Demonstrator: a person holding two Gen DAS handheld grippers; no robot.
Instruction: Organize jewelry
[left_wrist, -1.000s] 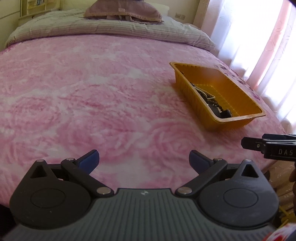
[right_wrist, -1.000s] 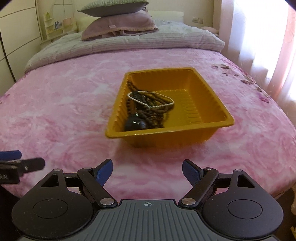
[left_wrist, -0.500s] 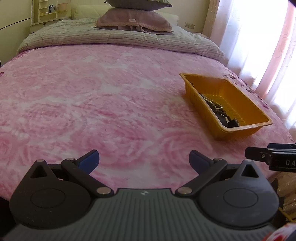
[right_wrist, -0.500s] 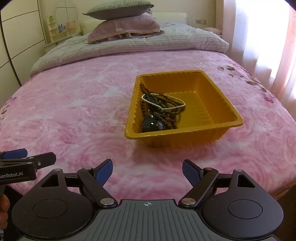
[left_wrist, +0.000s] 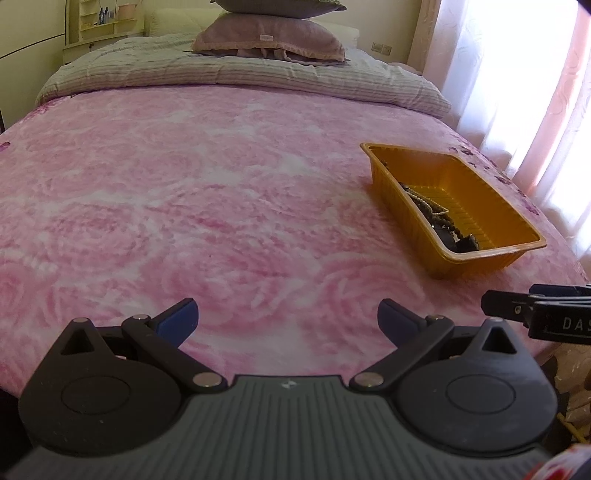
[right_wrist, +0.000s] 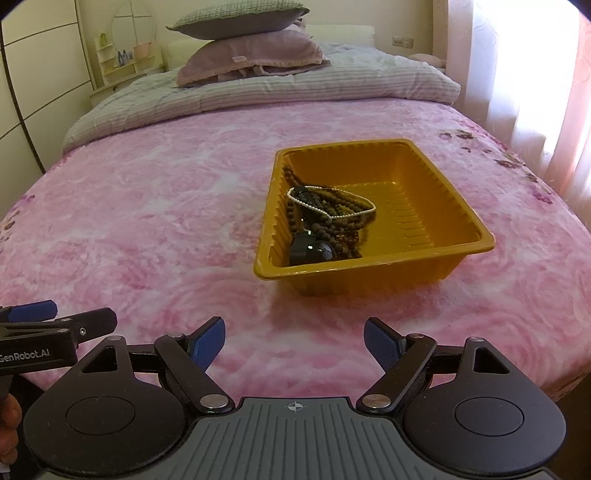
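Resting on the pink rose-patterned blanket (right_wrist: 155, 206) of the bed, the orange tray (right_wrist: 436, 254) sits toward the window side, its rim level. Inside it, gathered along the left wall and near corner, lies the jewelry: a string of dark brown beads (right_wrist: 343, 225), a white pearl strand (right_wrist: 314, 205) looped across them, and a dark rounded item (right_wrist: 312, 251) at the near end, its kind not determinable. The rest of the tray floor is bare. From the left wrist view the same tray (left_wrist: 487, 254) appears to the right, the beads (left_wrist: 436, 218) against its near long wall.

Left gripper (left_wrist: 287, 317): jaws spread wide, nothing between them, held above the near edge of the bed, well apart from the tray. Right gripper (right_wrist: 294, 341): jaws likewise spread wide and holding nothing, pointed at the tray from short of it.

At the head of the bed, a striped duvet (right_wrist: 295, 92) lies folded, with two stacked pillows (right_wrist: 247, 55) on it. Sheer curtains (right_wrist: 524, 74) hang at the right.
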